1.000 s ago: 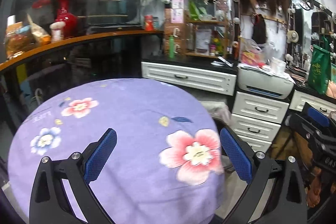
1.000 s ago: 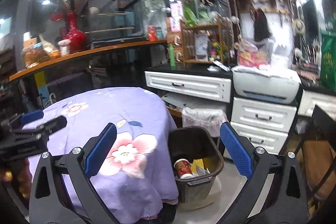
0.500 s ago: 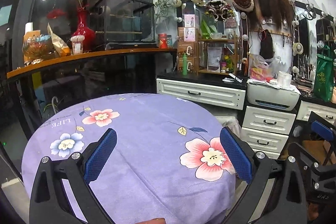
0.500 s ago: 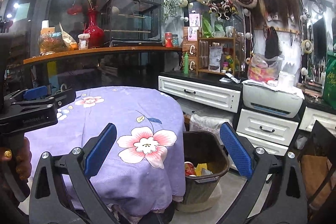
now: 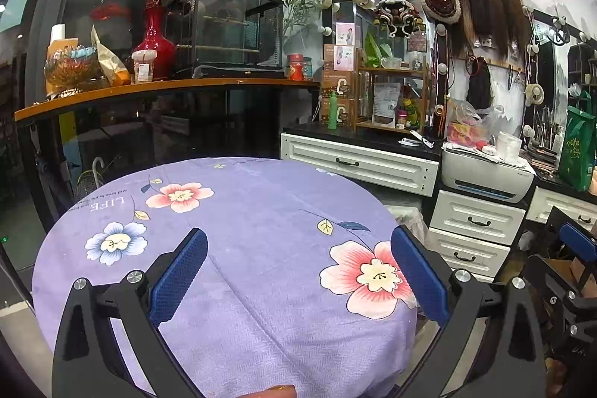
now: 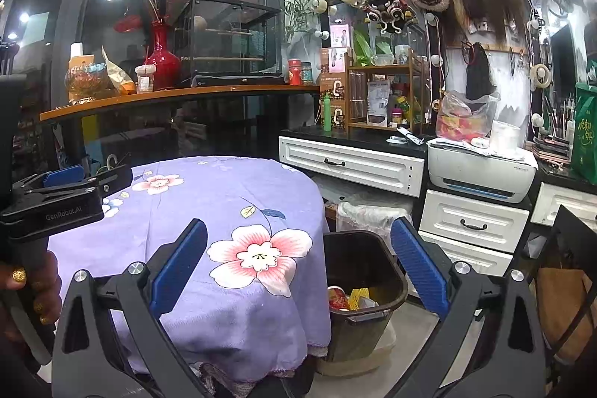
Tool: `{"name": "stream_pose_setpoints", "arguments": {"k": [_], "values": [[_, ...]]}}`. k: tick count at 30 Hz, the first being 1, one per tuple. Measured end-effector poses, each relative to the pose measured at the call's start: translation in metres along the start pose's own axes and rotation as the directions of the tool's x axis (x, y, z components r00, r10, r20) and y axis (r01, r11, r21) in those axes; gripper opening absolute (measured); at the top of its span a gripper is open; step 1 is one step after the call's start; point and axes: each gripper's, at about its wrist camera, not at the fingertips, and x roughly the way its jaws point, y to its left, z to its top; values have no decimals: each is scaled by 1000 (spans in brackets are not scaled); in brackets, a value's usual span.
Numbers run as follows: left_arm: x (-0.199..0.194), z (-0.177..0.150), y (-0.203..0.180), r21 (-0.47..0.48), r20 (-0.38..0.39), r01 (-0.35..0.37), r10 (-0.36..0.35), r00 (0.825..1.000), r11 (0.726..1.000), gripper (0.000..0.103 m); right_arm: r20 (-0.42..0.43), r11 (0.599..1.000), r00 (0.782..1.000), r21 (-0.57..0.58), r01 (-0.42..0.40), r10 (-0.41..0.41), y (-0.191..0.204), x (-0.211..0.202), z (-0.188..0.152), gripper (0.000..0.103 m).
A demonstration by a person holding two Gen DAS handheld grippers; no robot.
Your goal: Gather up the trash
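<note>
On the far left of the right wrist view, a hand (image 6: 28,290) grips the handle of the left gripper (image 5: 298,280), which hovers above a round table (image 6: 123,248) draped in a purple flowered cloth (image 6: 224,211). Its blue-padded jaws stand wide apart, holding nothing. No litter shows on the cloth in either view.

Further right, the right gripper (image 6: 298,280) also hangs with jaws spread and empty, aimed between the table edge and a dark bin (image 6: 395,290) on the floor just beside the table. Inside the bin lie a red-and-white cup (image 6: 337,297) and yellow wrappers (image 6: 358,295), so the collected trash appears to sit there already.

Behind, white drawers (image 6: 474,221) and a printer (image 6: 481,170) stand near a cluttered counter.

Risks, as a judgement: the overhanging cloth could snag on a jaw and drag sideways; a low sweep could knock the light bin over and spill its contents; and anything left on the floor is hidden by the table.
</note>
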Motion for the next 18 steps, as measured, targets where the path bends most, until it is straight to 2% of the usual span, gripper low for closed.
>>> {"name": "stream_pose_setpoints", "arguments": {"k": [18], "values": [[1,0,1,1,-6,-2,2,1000,1000,97,-9,1000,1000,10,-2,2,-3,3,-3,97]]}}
